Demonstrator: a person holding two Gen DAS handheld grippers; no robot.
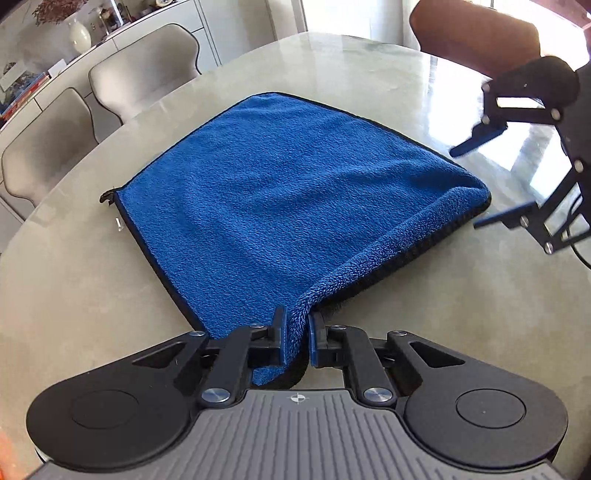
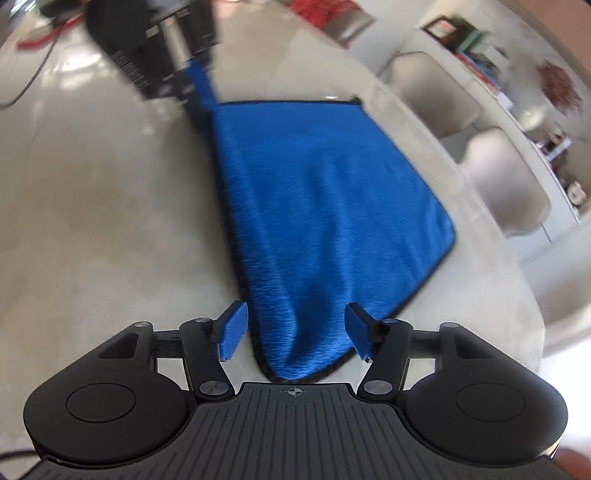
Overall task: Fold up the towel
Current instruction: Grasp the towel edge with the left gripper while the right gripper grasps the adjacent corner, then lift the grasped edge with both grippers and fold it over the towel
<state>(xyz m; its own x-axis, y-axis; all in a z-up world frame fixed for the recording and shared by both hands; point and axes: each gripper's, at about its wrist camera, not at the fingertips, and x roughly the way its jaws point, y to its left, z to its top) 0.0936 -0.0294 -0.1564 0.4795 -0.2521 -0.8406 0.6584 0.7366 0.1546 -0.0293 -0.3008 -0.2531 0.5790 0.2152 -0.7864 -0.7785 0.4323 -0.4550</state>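
Observation:
A blue towel (image 1: 295, 192) with a black hem lies folded on the pale round table (image 1: 92, 295). My left gripper (image 1: 297, 332) is shut on the towel's near corner, lifting that corner off the table. In the left wrist view my right gripper (image 1: 467, 186) hangs open at the towel's right corner, touching nothing. The right wrist view is blurred: the towel (image 2: 325, 206) runs away from me, and one corner lies between the spread pads of my right gripper (image 2: 295, 332), which do not press on it. The left gripper (image 2: 177, 81) holds the far corner there.
Grey chairs (image 1: 144, 66) stand along the table's far left edge, a brown chair (image 1: 476, 37) at the far right. A sideboard with a white vase (image 1: 79, 35) and books lines the wall. A red cable (image 2: 44, 35) lies on the table beyond the left gripper.

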